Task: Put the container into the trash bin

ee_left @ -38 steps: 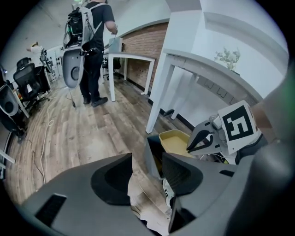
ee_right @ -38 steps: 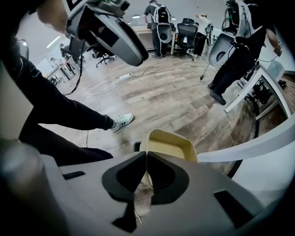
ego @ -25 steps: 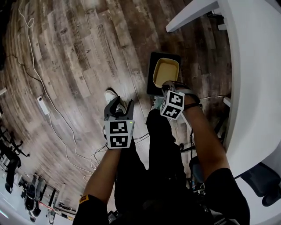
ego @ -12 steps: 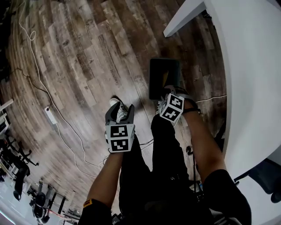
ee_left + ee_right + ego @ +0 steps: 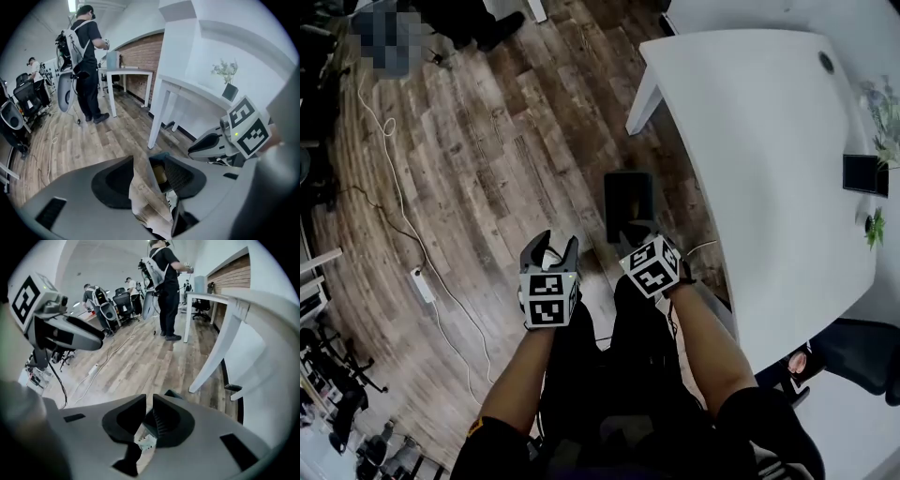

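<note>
The dark trash bin [image 5: 628, 200] stands on the wood floor by the white table's leg, just ahead of both grippers. In the head view its inside looks dark. In the left gripper view a yellowish container [image 5: 160, 174] shows inside the bin [image 5: 158, 158]. My left gripper [image 5: 548, 246] hangs to the left of the bin, jaws wide open and empty [image 5: 140, 161]. My right gripper [image 5: 636, 234] hovers at the bin's near edge. Its jaws [image 5: 149, 401] are closing, with a narrow gap and nothing between them.
A white table [image 5: 769, 141] fills the right side and bears a black item [image 5: 865, 174] and small plants [image 5: 874, 230]. A power strip [image 5: 422, 284] with cables lies on the floor at left. A person [image 5: 86, 61] stands farther off beside another table.
Both grippers have risen away from the bin. A second ago the right gripper sat at the bin's rim with the yellow container lying in the bin; the bin now looks smaller and dark.
</note>
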{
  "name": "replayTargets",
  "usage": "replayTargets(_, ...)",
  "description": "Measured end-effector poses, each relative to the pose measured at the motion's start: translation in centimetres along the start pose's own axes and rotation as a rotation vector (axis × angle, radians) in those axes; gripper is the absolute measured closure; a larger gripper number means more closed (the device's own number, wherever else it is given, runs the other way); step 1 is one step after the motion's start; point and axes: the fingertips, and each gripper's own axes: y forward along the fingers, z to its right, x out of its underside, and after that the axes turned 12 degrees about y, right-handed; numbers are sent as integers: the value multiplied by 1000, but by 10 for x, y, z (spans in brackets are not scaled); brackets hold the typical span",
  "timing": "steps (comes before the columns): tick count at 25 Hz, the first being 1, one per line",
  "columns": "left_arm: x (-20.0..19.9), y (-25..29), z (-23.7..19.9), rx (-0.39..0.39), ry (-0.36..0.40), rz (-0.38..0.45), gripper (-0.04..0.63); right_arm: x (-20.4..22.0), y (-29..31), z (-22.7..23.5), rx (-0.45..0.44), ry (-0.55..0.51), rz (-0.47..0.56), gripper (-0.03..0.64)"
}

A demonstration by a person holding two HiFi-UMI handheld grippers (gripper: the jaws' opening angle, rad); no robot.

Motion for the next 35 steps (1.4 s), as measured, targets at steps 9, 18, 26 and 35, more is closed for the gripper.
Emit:
replayTargets(9, -71, -81, 4, 21, 21, 139, 393, -69, -121, -26, 61, 203, 230, 572)
replayTargets(18, -120, -156, 8, 30, 83, 283, 393, -105, -209, -55, 130, 237, 400, 574)
replayTargets(26, -159, -215, 17, 11, 140, 421, 393, -142, -287, -68, 192, 195, 587, 575)
replayTargets(35, -191, -264, 28, -14, 167, 556, 393, -159, -346, -82, 242, 161, 738, 584)
